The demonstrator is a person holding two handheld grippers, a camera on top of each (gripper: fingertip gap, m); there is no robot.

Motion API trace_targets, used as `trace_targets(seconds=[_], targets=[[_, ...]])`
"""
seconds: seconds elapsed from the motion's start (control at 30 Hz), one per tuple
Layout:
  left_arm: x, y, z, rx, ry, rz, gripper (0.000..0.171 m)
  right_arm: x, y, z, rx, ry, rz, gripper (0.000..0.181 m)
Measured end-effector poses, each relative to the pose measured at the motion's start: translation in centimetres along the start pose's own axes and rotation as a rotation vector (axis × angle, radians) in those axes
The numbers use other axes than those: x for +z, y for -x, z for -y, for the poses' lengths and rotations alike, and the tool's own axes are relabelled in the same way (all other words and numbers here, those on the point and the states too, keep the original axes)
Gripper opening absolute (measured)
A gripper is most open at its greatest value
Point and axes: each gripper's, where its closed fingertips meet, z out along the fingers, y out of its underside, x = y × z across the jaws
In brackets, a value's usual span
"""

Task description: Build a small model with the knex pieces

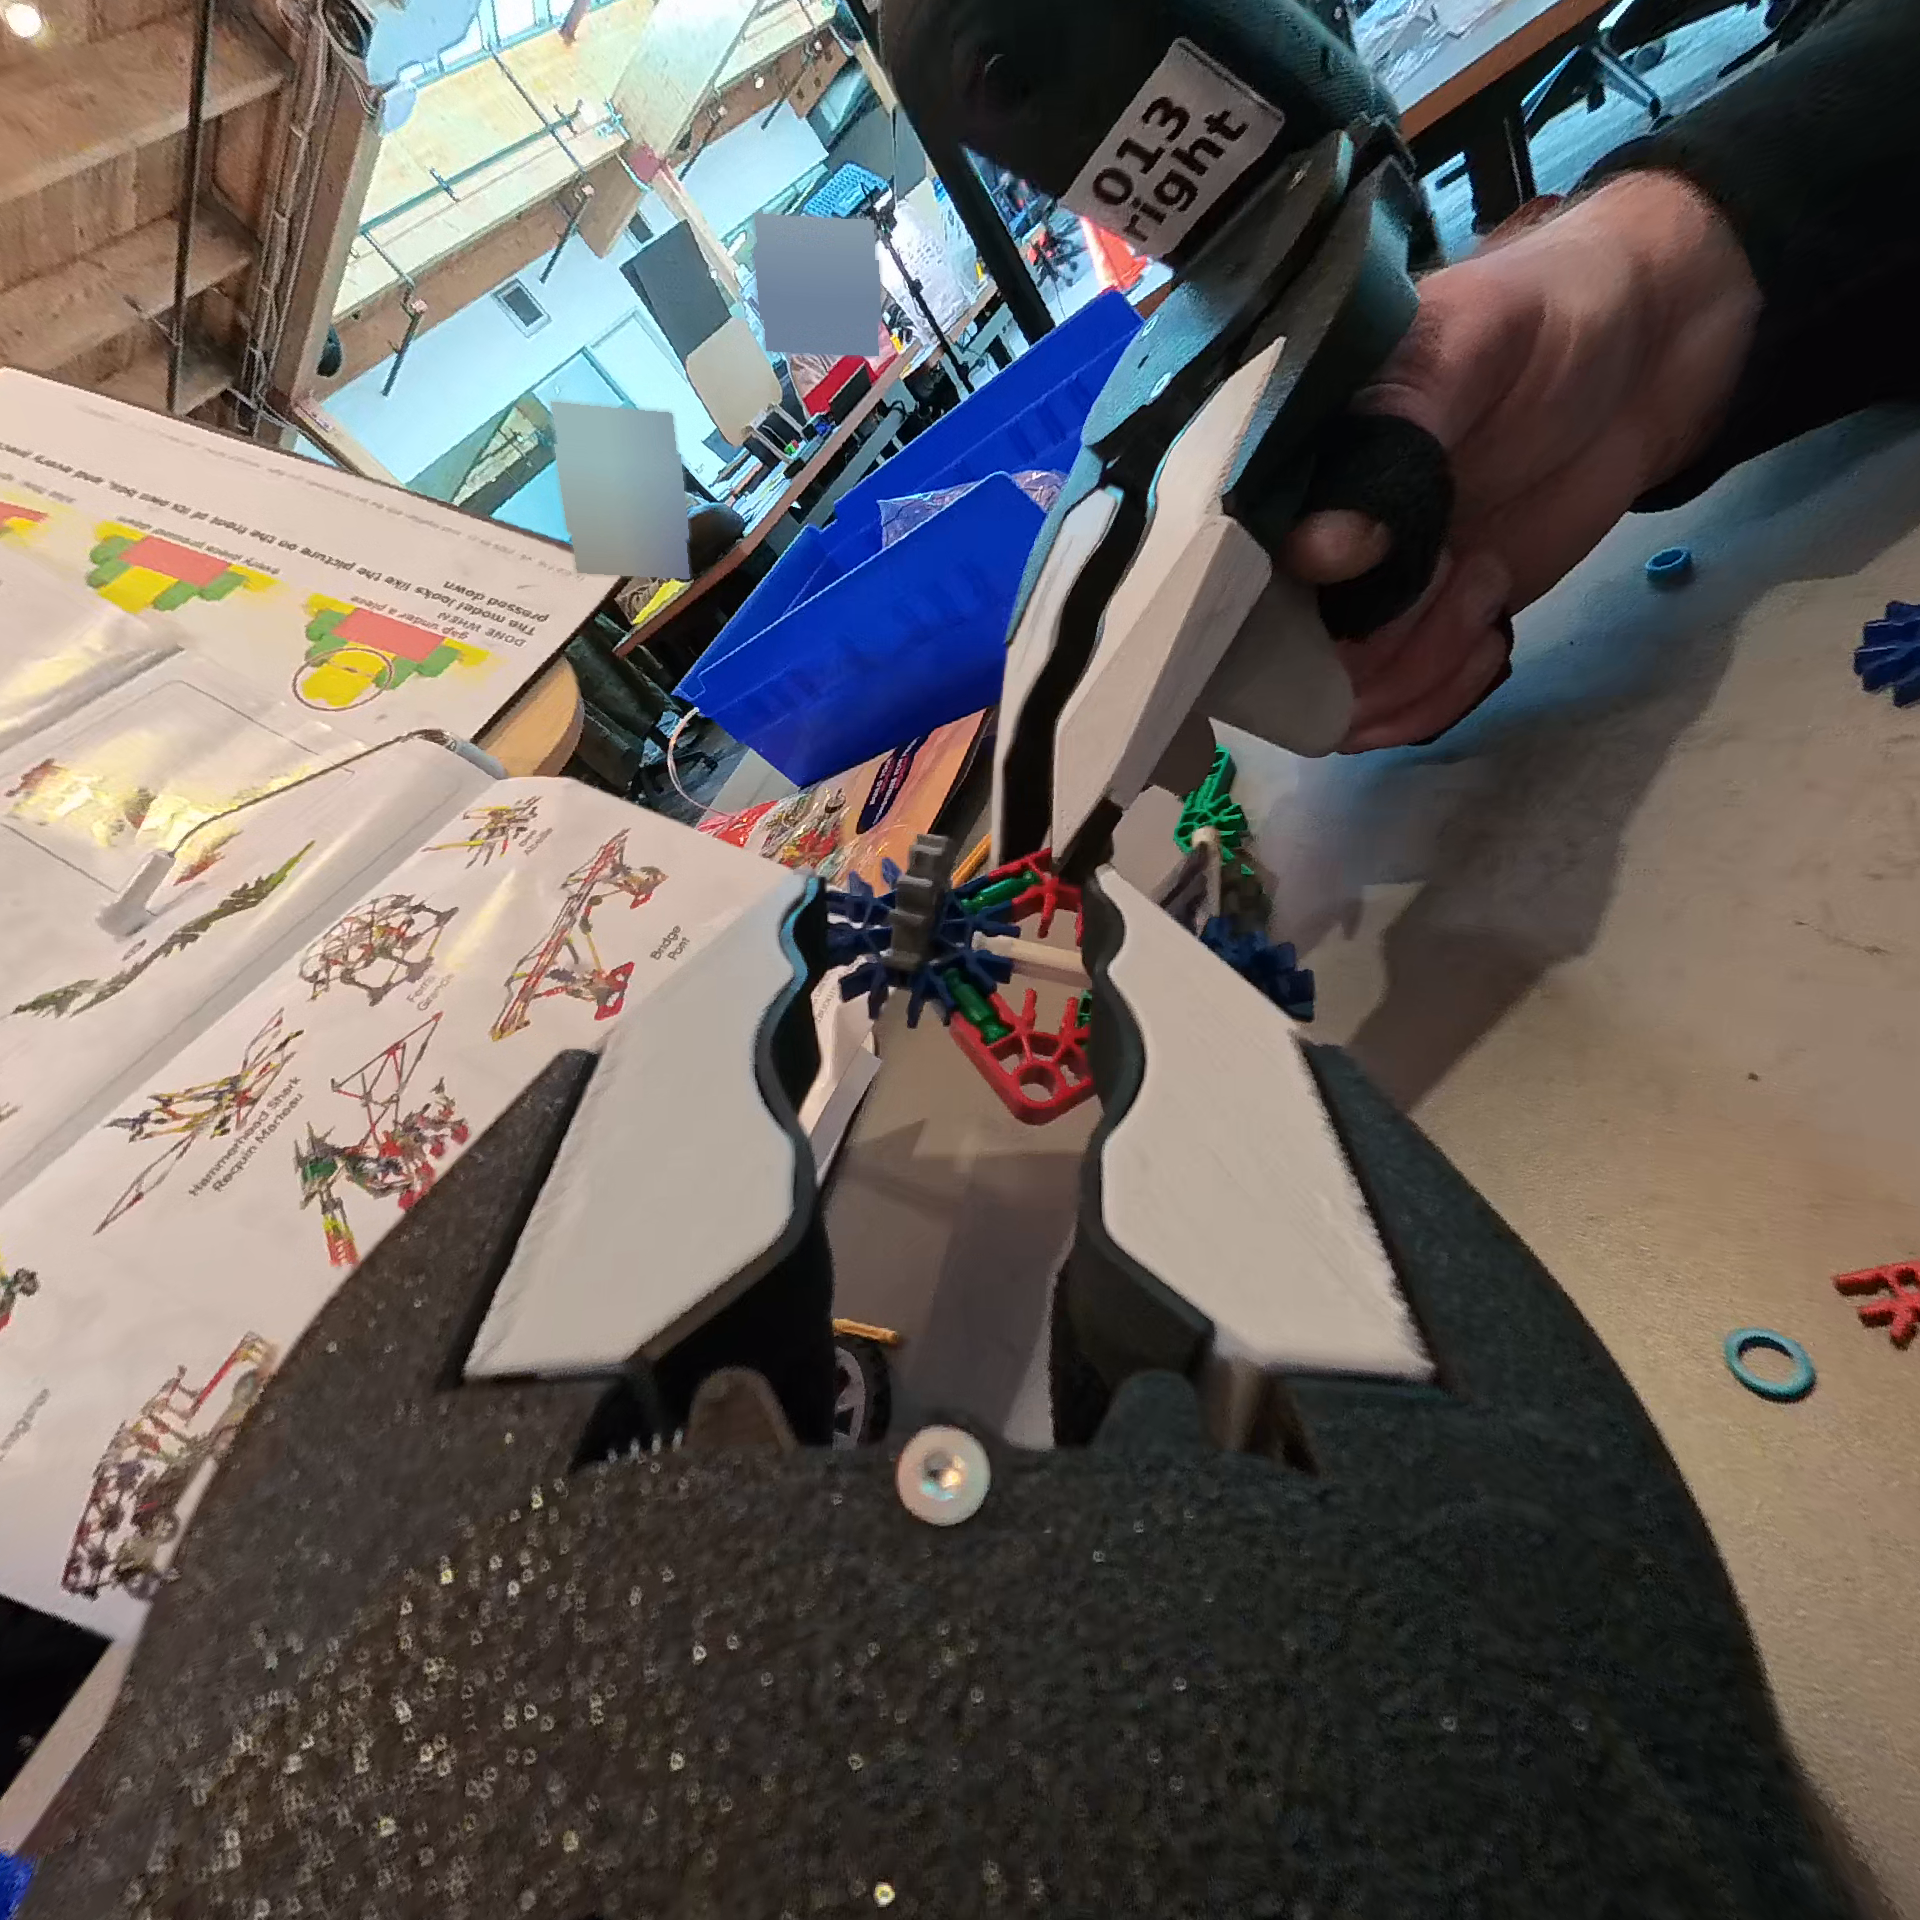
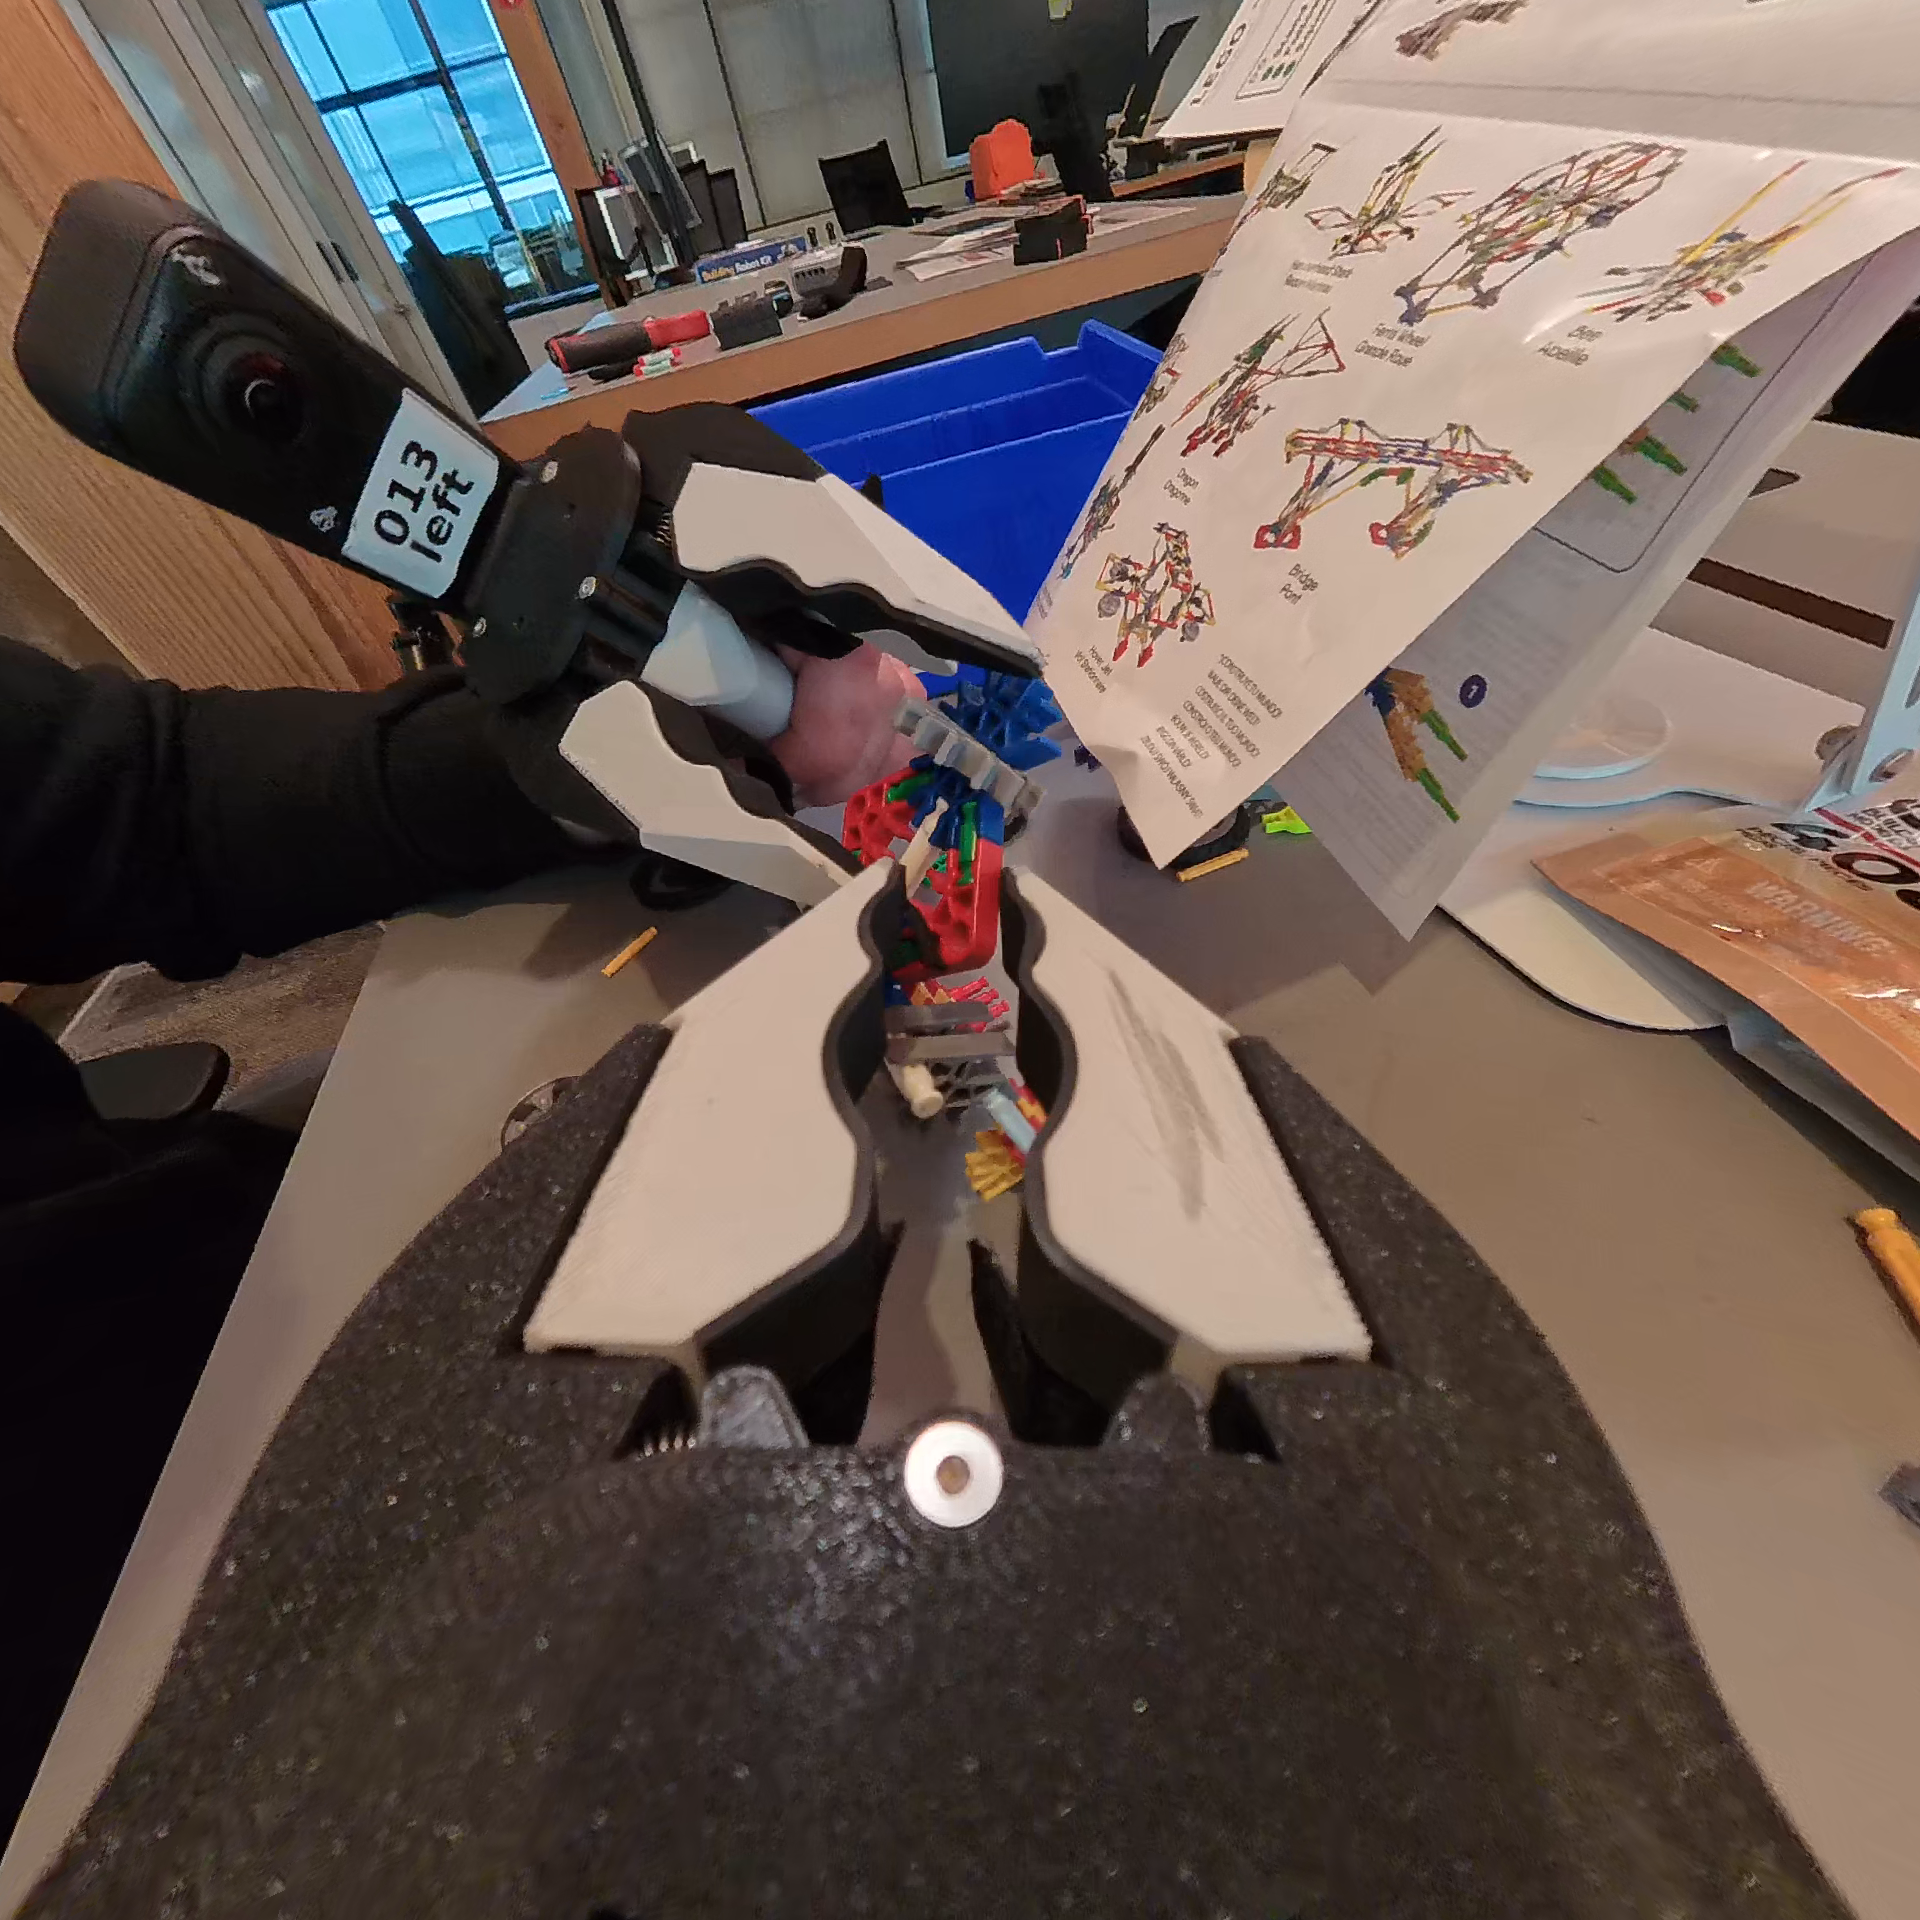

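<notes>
Gripping rod-and-connector model (image 2: 940, 883), right gripper (image 2: 951, 883) jaws clamped on red part, left gripper (image 1: 951, 914) jaws apart w/ model between.

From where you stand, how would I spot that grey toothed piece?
Start at the blue bin, then drop to the toy model between both hand-held grippers. The grey gear stands atop its blue snowflake connectors, the only grey, toothed part among coloured ones.

left gripper (image 1: 951, 914) open around toy model (image 1: 987, 987), right gripper (image 1: 1044, 842) pinching
</notes>
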Motion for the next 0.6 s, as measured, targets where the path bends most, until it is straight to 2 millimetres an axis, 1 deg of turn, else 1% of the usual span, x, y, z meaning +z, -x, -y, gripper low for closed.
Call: trace_targets(seconds=[0.13, 0.6], targets=[[0.04, -0.04, -0.1, -0.028, -0.008, -0.014, 0.044, 0.01, 0.05, -0.02, -0.01, 0.002, -0.001, 0.014], [-0.1, -0.12, -0.37, -0.082, -0.02, -0.053, 0.043, 0.07, 0.17, -0.06, -0.029, 0.01, -0.006, 0.011]])
